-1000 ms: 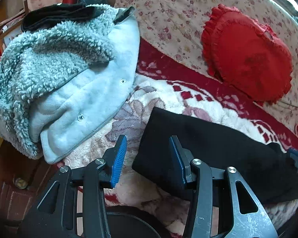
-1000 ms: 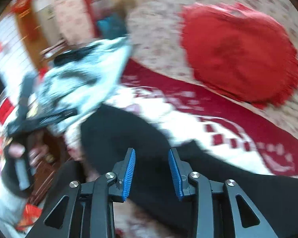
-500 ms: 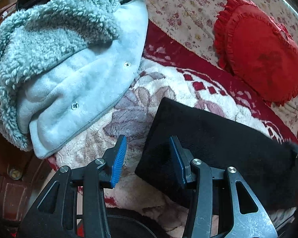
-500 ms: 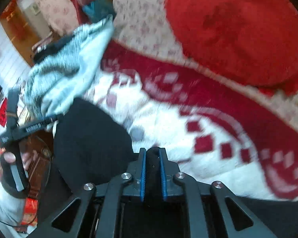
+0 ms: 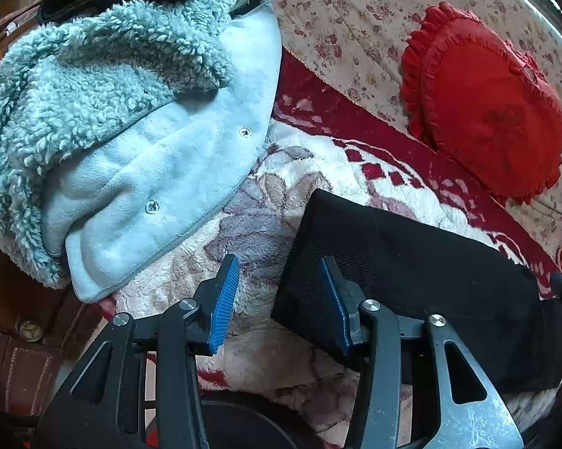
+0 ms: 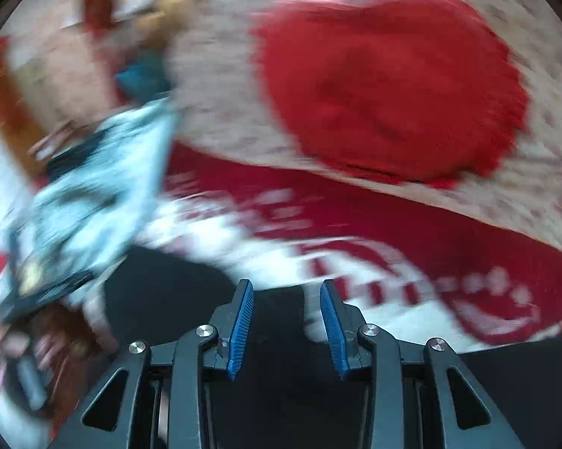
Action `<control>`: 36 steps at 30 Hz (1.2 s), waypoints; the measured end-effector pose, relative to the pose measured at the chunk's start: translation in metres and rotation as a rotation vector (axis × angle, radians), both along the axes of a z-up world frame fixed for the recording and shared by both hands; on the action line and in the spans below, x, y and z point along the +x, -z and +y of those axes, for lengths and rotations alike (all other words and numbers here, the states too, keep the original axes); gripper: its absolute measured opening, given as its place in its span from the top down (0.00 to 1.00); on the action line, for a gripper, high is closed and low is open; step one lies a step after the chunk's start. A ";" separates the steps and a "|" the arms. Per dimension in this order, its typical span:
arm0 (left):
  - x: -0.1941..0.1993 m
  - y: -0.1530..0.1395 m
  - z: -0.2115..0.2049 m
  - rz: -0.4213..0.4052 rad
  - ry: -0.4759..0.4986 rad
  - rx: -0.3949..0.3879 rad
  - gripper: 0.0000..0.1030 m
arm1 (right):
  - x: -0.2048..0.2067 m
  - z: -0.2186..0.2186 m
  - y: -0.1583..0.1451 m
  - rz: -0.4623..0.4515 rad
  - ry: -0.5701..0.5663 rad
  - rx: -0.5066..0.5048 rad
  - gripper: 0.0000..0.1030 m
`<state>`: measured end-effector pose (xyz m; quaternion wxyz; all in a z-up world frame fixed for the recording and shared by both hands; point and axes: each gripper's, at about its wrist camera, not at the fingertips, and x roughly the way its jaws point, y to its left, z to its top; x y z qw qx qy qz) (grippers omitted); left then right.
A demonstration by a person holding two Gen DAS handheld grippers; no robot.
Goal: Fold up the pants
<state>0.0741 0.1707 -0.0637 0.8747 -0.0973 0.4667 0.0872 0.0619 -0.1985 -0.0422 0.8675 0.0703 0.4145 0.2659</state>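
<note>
Fingers on my left gripper (image 5: pixel 279 301) stand apart, nothing pinched; right pad sits over the near end of the folded black pants (image 5: pixel 412 273), left pad over the blanket (image 5: pixel 281 355). Pants' long axis runs from that end down-right. Fleece jacket (image 5: pixel 131 131) upper left. Right wrist view, blurred: right gripper (image 6: pixel 285 321) jaws opening, unclamped, pants (image 6: pixel 273 393) beneath.

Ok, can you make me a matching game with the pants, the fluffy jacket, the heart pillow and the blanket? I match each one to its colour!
Things:
1. pants
2. fluffy jacket
3. heart pillow
4. blanket

Colours:
A. pale blue
B. cream with red patterns
C. black
D. all red

Pairs: 1-C, 2-A, 3-D, 4-B
</note>
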 end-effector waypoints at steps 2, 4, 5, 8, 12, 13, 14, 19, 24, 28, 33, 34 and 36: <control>-0.001 0.002 -0.002 0.008 0.006 0.006 0.58 | -0.026 0.033 -0.001 -0.033 -0.139 -0.023 0.66; -0.003 0.006 -0.006 0.023 0.014 0.013 0.58 | -0.044 0.061 0.003 -0.054 -0.226 -0.044 0.66; -0.004 0.008 -0.007 0.030 0.016 0.014 0.58 | -0.051 0.077 0.009 -0.064 -0.261 -0.064 0.66; -0.010 0.009 -0.006 0.036 0.014 0.004 0.58 | -0.064 0.114 0.026 -0.101 -0.332 -0.195 0.66; -0.015 0.006 0.001 0.023 -0.003 -0.016 0.58 | -0.069 0.148 0.037 -0.217 -0.379 -0.321 0.66; -0.015 0.006 0.003 0.024 -0.007 -0.030 0.58 | -0.065 0.154 0.040 -0.233 -0.380 -0.338 0.65; -0.014 0.007 0.004 0.027 -0.010 -0.047 0.58 | -0.060 0.157 0.044 -0.229 -0.389 -0.337 0.66; -0.005 0.015 0.000 0.046 0.010 -0.129 0.58 | -0.012 0.131 0.037 -0.050 -0.294 -0.054 0.88; 0.021 0.014 -0.009 0.035 0.026 -0.139 0.58 | 0.007 0.131 0.032 0.015 -0.251 0.065 0.93; 0.036 0.016 -0.011 0.043 0.039 -0.063 0.57 | 0.006 0.145 0.039 0.078 -0.269 0.155 0.93; 0.028 0.023 0.000 0.059 0.009 -0.055 0.58 | -0.020 0.182 0.062 0.091 -0.336 0.074 0.94; 0.025 0.022 0.000 0.056 0.008 -0.047 0.58 | -0.021 0.179 0.058 0.090 -0.329 0.079 0.94; 0.019 0.017 -0.002 0.044 0.012 -0.023 0.58 | -0.024 0.168 0.048 0.095 -0.326 0.082 0.93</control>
